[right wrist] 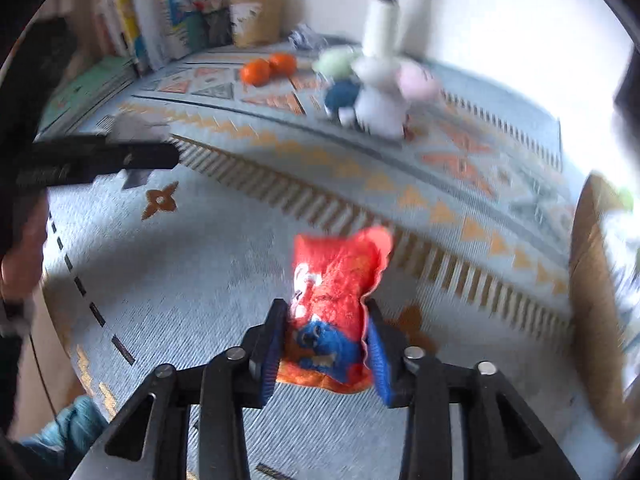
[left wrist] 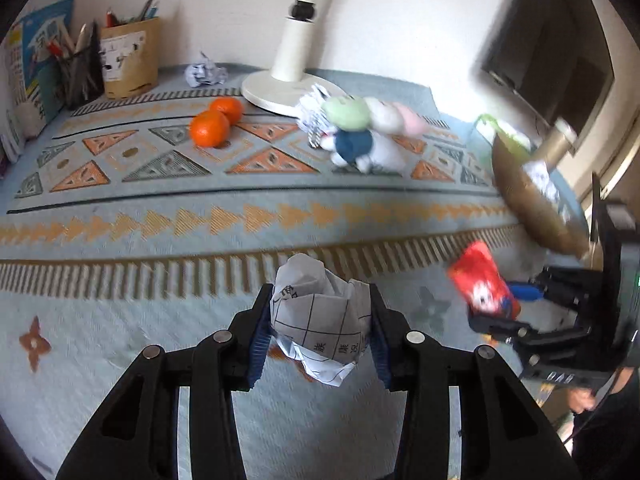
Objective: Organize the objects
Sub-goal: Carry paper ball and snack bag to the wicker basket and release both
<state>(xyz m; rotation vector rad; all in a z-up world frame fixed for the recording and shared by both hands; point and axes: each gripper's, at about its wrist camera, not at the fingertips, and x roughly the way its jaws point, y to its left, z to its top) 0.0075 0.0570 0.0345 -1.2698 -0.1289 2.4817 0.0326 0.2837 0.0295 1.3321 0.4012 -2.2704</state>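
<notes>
Where a white wall [left wrist: 224, 20] rises, patterned cloth [left wrist: 160, 216], lamp base [left wrist: 280, 88], oranges [left wrist: 210, 128]

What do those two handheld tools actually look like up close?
Both are black plastic. The left tool and the right tool each have two angular fingers with triangular cut-outs, round silver pins at the joints, and ribbed blue pads on the inner faces. In the right wrist view, a thin dark cable hangs near a dark sleeve.
</notes>
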